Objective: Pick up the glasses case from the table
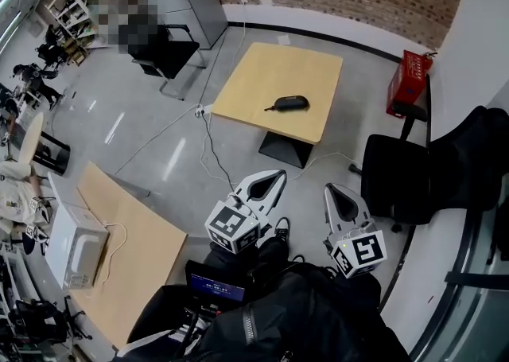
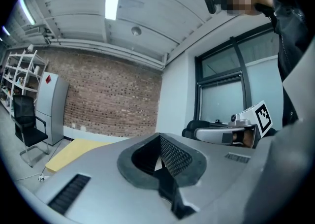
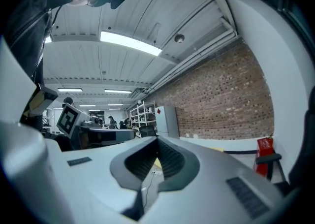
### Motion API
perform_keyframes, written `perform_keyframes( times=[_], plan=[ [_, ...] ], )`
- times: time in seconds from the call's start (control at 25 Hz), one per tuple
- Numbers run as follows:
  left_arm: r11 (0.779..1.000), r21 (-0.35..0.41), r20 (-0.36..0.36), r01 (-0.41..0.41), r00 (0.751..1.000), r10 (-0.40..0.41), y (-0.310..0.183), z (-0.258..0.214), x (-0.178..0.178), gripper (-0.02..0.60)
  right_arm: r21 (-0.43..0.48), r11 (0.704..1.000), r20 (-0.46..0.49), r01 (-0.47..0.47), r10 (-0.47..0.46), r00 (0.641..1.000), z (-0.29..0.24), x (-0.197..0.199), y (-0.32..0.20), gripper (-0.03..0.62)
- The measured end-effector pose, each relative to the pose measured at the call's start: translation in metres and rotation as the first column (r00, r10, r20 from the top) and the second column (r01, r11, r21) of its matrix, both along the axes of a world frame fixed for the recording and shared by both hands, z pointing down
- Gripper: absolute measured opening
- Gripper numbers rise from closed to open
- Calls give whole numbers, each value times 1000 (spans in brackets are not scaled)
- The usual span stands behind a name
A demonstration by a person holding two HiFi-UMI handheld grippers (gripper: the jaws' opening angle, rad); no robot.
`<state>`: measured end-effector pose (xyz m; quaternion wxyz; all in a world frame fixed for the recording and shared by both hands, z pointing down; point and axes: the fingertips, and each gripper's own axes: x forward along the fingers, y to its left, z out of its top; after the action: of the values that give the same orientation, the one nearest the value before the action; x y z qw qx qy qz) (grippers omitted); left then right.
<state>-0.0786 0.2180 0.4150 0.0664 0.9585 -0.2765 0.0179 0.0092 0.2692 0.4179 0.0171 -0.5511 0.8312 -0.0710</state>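
The black glasses case (image 1: 288, 103) lies on the square light-wood table (image 1: 262, 74), far ahead of both grippers. My left gripper (image 1: 277, 176) is held low in front of the person, its jaws shut and empty, pointing toward the table. Beside it, my right gripper (image 1: 329, 190) also points forward with its jaws together and nothing between them. In the left gripper view the jaws (image 2: 160, 140) meet, with a strip of the table (image 2: 74, 151) beyond them. In the right gripper view the jaws (image 3: 156, 142) meet too. The case shows in neither gripper view.
A black office chair (image 1: 398, 173) stands right of the grippers, with a red box (image 1: 409, 82) by the wall behind it. A white cable (image 1: 207, 145) trails over the floor. Another wooden table (image 1: 135, 257) with a white box (image 1: 75, 249) sits at the lower left.
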Motion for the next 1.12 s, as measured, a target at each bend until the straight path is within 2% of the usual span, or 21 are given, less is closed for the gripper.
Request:
perform_keyframes(
  times=[0.16,0.36,0.52,0.6,0.68,0.8,0.88,1.12],
  plan=[
    [1000,0,-13,-31,999,31,-30,-2,9,-2,8,1000,-23,-19,19,1000,-6,6,-28,6],
    [992,-82,6,-97,995,98,-74,5,14,-2,-3,1000,-38,-31,31,999,-9,-1,-72,6],
    [985,-98,35,-139,989,143,-102,11,12,-2,-18,999,-43,-32,31,999,-9,-13,-102,6],
    [973,-129,59,-193,978,201,-107,21,15,-2,-35,999,-48,-35,33,998,-6,-16,-116,5],
    [950,-161,107,-266,953,284,-109,35,20,-2,-55,998,-53,-37,35,998,-2,-20,-130,6],
    [934,-163,180,-319,921,346,-112,51,19,-2,-75,997,-63,-31,27,998,3,-32,-149,6],
    [936,-156,176,-315,924,340,-121,53,14,-2,-81,996,-71,-27,21,997,5,-40,-159,6],
    [958,-168,105,-234,962,253,-157,56,-8,-2,-115,993,-87,-28,18,996,16,-50,-179,6]
  ],
)
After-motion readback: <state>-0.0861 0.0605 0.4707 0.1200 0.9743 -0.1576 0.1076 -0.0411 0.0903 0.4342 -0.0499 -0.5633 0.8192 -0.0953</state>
